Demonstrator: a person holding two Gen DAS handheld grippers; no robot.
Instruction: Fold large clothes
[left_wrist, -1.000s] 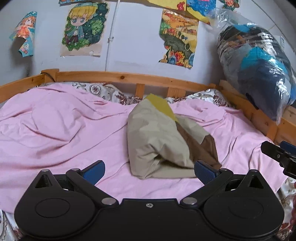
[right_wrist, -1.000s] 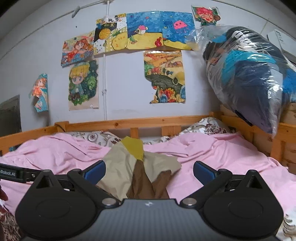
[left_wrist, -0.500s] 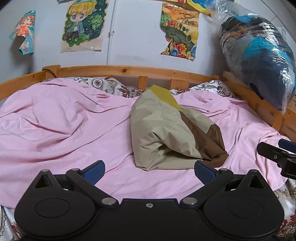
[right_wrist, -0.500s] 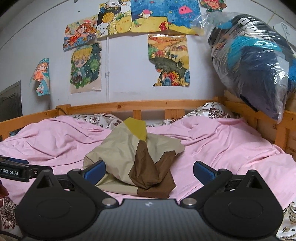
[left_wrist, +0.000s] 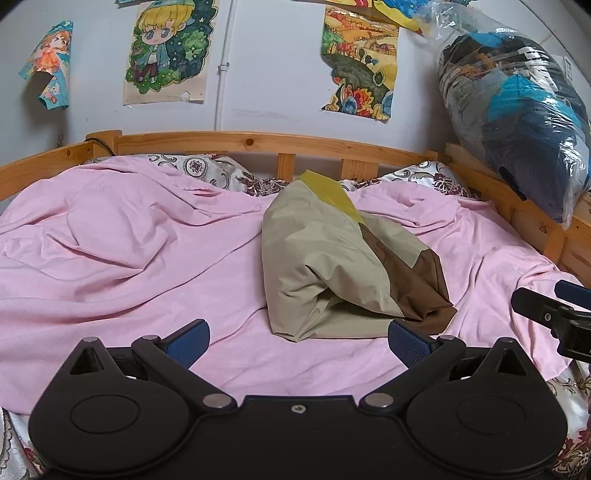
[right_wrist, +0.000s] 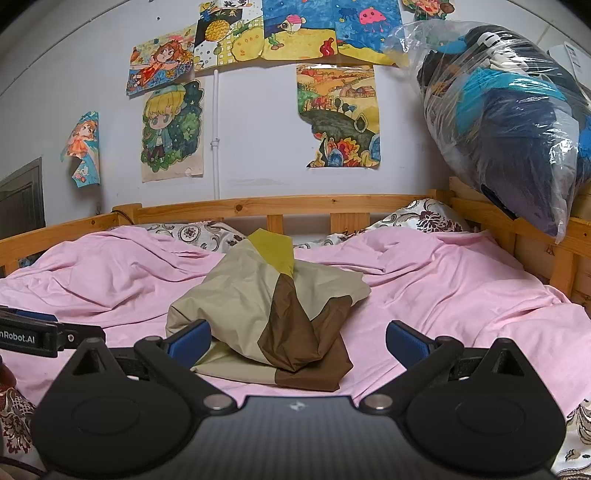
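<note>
A folded garment in beige, brown and yellow (left_wrist: 332, 269) lies in a lumpy bundle on the pink sheet (left_wrist: 129, 251) in the middle of the bed; it also shows in the right wrist view (right_wrist: 273, 314). My left gripper (left_wrist: 297, 341) is open and empty, just short of the bundle's near edge. My right gripper (right_wrist: 297, 341) is open and empty, with the bundle's near end between and beyond its fingers. The right gripper shows at the edge of the left view (left_wrist: 554, 314), and the left gripper at the edge of the right view (right_wrist: 44, 334).
A wooden bed rail (left_wrist: 258, 142) runs along the back and right side (right_wrist: 517, 229). A clear bag of dark clothes (right_wrist: 509, 122) rests on the right rail. Patterned pillows (right_wrist: 424, 218) lie at the head. Posters hang on the wall (left_wrist: 166, 51).
Both grippers have pulled back and risen a little from the bundle, so more of the bed shows. The garment has not moved. Both stay open.
</note>
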